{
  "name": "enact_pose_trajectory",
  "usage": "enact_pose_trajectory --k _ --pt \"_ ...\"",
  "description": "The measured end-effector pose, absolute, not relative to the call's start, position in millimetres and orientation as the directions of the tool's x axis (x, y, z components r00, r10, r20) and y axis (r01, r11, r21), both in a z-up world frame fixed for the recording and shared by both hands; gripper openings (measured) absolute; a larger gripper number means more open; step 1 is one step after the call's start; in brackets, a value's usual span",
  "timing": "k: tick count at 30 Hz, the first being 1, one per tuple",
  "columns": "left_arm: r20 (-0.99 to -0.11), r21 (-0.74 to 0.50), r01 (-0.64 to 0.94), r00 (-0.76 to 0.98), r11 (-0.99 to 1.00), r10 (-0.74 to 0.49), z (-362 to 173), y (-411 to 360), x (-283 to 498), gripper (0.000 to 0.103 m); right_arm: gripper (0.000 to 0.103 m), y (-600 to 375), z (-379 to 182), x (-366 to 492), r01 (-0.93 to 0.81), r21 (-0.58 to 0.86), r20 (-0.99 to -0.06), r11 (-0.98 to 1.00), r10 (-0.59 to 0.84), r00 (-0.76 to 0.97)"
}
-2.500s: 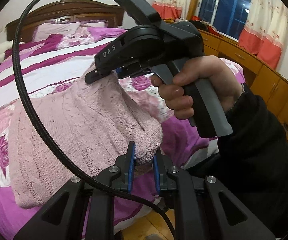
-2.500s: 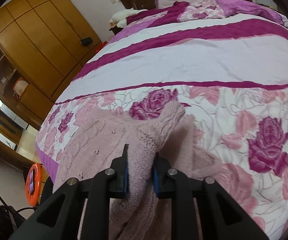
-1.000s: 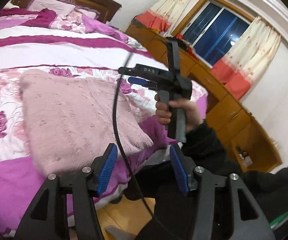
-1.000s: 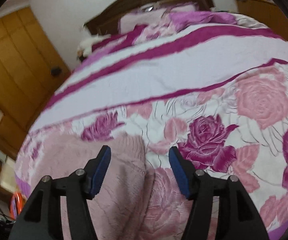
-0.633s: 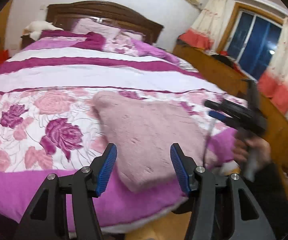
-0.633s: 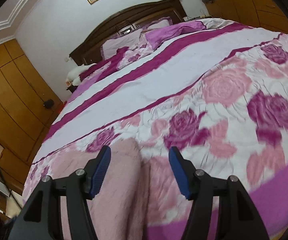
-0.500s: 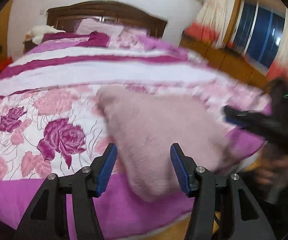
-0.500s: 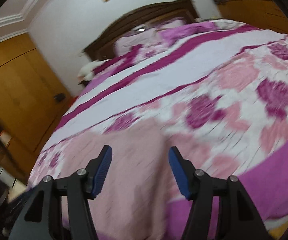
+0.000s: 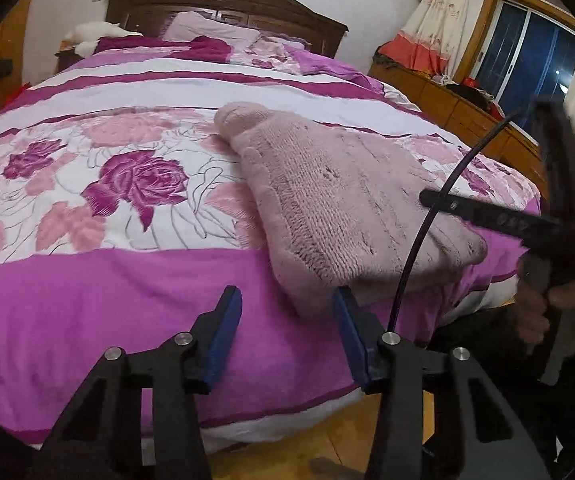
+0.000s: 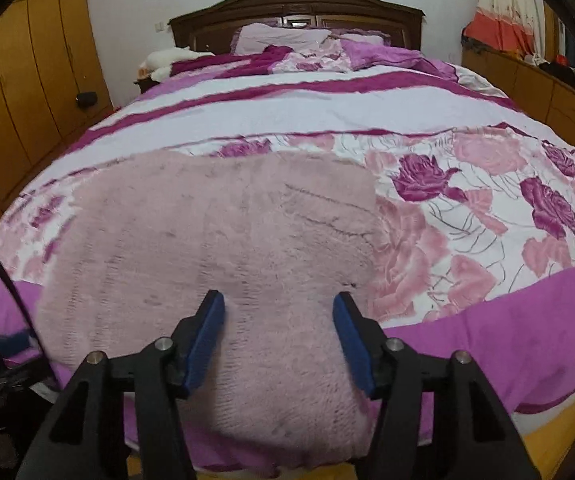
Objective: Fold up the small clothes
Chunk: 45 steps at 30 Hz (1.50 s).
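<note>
Pink knitted sweater (image 9: 339, 200), folded flat, lies at the near edge of the rose-printed purple bedspread (image 9: 87, 300). Left gripper (image 9: 287, 332), its jaws just narrowed, stands spread and empty beside the sweater's corner. Right gripper (image 10: 279, 344) hovers spread over the sweater's near end, gripping nothing.

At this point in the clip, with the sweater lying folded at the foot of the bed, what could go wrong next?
1. The sweater hangs over the bed edge; a nudge could slide it to the floor.
2. The cable crosses in front of the sweater and might snag the knit.
3. The left tool, jaws open and just narrowed, hovers near the sweater's corner; a shallow pinch there could pull only the top layer and undo the fold.
</note>
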State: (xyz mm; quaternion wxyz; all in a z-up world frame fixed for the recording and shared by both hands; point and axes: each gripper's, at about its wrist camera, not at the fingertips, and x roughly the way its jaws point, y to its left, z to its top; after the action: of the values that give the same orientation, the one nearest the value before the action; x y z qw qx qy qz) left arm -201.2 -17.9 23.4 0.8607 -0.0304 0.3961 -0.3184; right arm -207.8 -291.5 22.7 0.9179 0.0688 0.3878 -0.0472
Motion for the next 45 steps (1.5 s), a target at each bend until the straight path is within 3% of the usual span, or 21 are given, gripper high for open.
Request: enact_pose_trajectory --k 2,6,10,12,14,18,21,24,27,29,31,35,38,42,45 --pt "-0.655 -0.354 0.516 0.459 0.780 -0.600 20 -15 -196 0.019 0.049 -277 39 -208 0.107 0.077 -0.703 0.991 -0.022 0.711" --pt "-0.655 -0.422 0.483 0.424 0.768 -0.626 15 -7 -189 0.014 0.046 -243 57 -191 -0.029 0.163 -0.675 0.986 0.133 0.726" --pt "-0.649 -0.424 0.482 0.429 0.767 -0.628 15 -6 -193 0.009 0.037 -211 36 -151 -0.143 0.247 -0.715 0.958 0.280 0.641" --pt "-0.656 -0.416 0.481 0.429 0.772 -0.621 14 -6 -193 0.007 0.037 -200 3 -132 -0.141 0.236 -0.743 0.962 0.272 0.611" --pt "-0.652 -0.433 0.480 0.417 0.763 -0.633 11 -5 -193 0.007 0.038 -201 -3 -131 -0.116 0.286 -0.706 0.951 0.291 0.646" --pt "-0.641 -0.439 0.487 0.419 0.755 -0.643 11 -2 -193 0.007 0.037 -201 19 -145 -0.095 0.252 -0.716 0.963 0.251 0.652" --pt "-0.585 -0.489 0.468 0.450 0.736 -0.675 21 14 -195 0.005 0.037 -202 40 -148 -0.094 0.182 -0.707 0.979 0.196 0.680" --pt "-0.573 -0.482 0.385 0.541 0.787 -0.616 31 30 -191 0.001 0.037 -208 56 -126 -0.099 0.180 -0.698 0.979 0.198 0.688" --pt "-0.585 -0.535 0.292 0.550 0.793 -0.597 28 42 -180 0.000 0.036 -199 31 -74 -0.098 0.223 -0.803 0.970 0.240 0.545" --pt "-0.593 -0.588 0.244 0.519 0.771 -0.616 22 46 -174 0.000 0.036 -188 -7 -55 -0.099 0.157 -0.861 0.983 0.185 0.473" --pt "-0.598 -0.584 0.247 0.514 0.774 -0.615 22 47 -174 0.000 0.038 -178 -3 -58 -0.161 0.082 -0.841 0.983 0.155 0.518" --pt "-0.582 -0.586 0.282 0.505 0.759 -0.637 25 43 -175 0.000 0.032 -199 45 -86 -0.180 0.174 -0.776 0.968 0.247 0.580" --pt "-0.585 -0.575 0.327 0.477 0.750 -0.656 25 29 -177 0.000 0.033 -226 64 -128 -0.112 0.162 -0.733 0.981 0.195 0.652" --pt "-0.607 -0.538 0.369 0.454 0.758 -0.652 22 13 -181 0.000 0.033 -268 12 -162 0.041 0.198 -0.811 0.979 0.140 0.568" --pt "-0.598 -0.524 0.399 0.456 0.752 -0.659 25 6 -189 0.000 0.033 -279 0 -172 0.031 0.260 -0.778 0.965 0.190 0.599"
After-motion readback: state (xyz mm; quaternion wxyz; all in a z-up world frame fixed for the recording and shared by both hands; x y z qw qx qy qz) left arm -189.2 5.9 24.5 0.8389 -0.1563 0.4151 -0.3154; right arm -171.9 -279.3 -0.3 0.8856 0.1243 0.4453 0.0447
